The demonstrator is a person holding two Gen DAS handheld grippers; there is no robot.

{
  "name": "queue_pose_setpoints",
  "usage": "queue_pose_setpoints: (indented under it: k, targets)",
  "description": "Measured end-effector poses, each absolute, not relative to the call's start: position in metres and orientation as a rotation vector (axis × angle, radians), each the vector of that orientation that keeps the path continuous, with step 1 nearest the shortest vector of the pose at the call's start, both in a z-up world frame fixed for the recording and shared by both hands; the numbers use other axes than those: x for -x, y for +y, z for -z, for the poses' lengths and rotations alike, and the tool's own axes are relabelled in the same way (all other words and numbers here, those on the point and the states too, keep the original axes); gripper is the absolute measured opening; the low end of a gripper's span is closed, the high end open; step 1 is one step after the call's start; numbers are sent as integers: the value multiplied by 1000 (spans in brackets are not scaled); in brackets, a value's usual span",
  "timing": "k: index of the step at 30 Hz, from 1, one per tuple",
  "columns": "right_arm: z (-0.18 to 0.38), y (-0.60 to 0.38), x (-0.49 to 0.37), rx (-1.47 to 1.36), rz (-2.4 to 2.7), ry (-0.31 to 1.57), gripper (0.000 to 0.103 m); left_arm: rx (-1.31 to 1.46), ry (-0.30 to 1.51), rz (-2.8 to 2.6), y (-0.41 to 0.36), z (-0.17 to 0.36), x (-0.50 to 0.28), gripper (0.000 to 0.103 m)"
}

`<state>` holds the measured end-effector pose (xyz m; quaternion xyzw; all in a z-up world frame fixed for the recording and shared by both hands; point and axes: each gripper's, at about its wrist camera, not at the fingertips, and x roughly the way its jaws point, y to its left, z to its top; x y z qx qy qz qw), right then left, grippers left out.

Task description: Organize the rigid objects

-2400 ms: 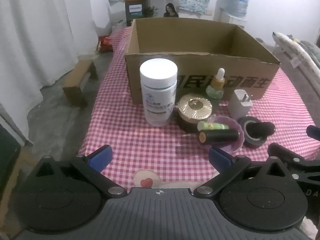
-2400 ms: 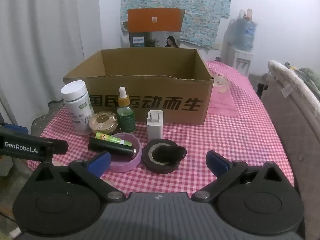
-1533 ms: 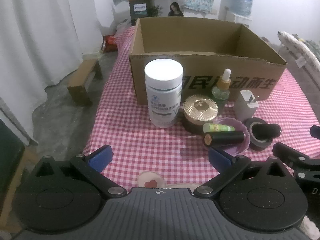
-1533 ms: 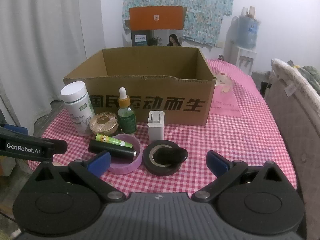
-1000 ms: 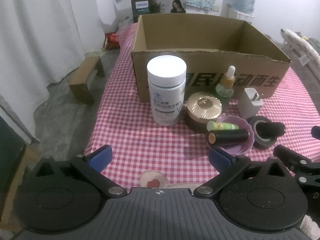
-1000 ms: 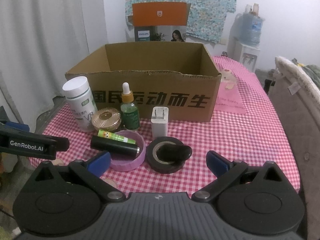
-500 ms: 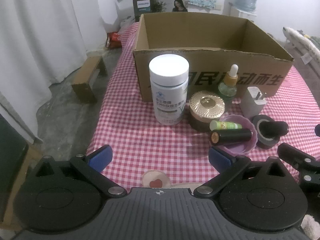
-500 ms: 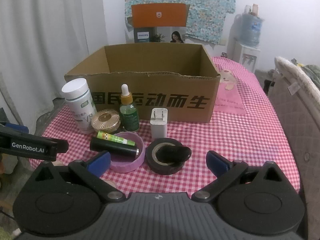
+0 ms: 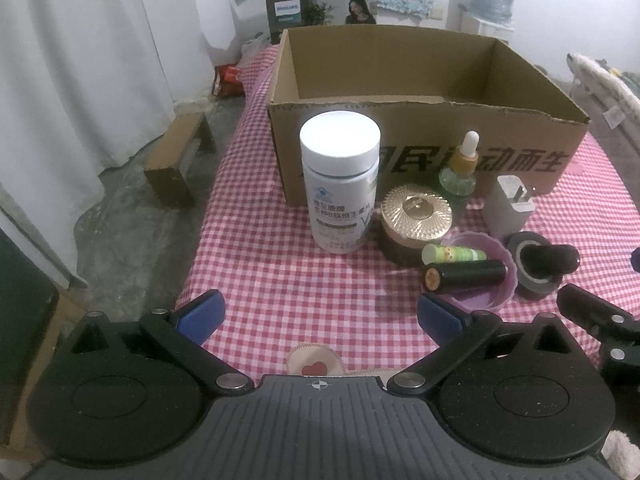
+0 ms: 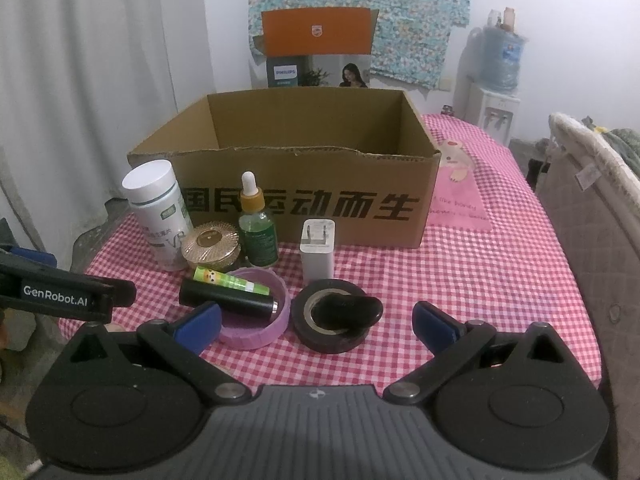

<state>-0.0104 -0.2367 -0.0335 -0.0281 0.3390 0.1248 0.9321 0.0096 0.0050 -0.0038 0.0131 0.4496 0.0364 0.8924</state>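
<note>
Both of your hand-held grippers are wide apart and hold nothing: the left hand-held gripper (image 9: 319, 316) hangs over the near edge of the tabletop (image 9: 280, 280), and the right hand-held gripper (image 10: 316, 322) hangs just in front of the tape roll (image 10: 334, 326).

All the things stand in a bunch in front of the box (image 10: 288, 184), and the box looks empty as far as you can see in.

The white bottle (image 9: 340, 176) is tall and smooth, so it may slip or tip. Take it low, around the middle.

The dropper bottle (image 10: 258, 232) looks like glass. Hold the fat green part gently, not the thin top.

The gold jar (image 9: 416, 220) is wide and round. Pinch it across its sides.

The charger (image 10: 318, 250) is hard and flat-sided, so it should be easy. Squeeze the two flat faces.

The black tube (image 10: 228, 300) and the green tube (image 10: 230, 280) lie across the purple dish (image 10: 260, 330). They can roll, so lift them off first.

A black thing (image 10: 348, 310) rests on the tape roll. Take that off before the roll.
</note>
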Motion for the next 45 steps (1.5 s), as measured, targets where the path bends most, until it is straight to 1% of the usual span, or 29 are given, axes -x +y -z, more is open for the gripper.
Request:
queue_pose_setpoints:
  k: [27, 34, 38, 39, 41, 43, 44, 45]
  targets:
    - [43, -234, 0, 41, -251, 726, 103, -32, 969, -45, 4, 18, -26, 103]
    - [47, -244, -8, 2, -227, 732, 103, -41, 914, 28, -1, 16, -29, 103]
    - [43, -261, -13, -92, -239, 713, 103, -76, 871, 101, -8, 13, -28, 102]
    - [43, -266, -14, -143, -259, 716, 102, -86, 865, 119, -10, 12, -28, 101]
    - [43, -275, -19, -244, -306, 737, 98, -91, 853, 148, -14, 12, -28, 94]
    - [47, -282, -27, -357, -359, 782, 92, -95, 847, 179, -17, 12, -28, 90]
    - [49, -282, -31, -396, -381, 803, 85, -97, 850, 196, -18, 13, -29, 84]
    - [51, -282, -34, -430, -401, 827, 78, -99, 854, 208, -20, 14, -30, 80]
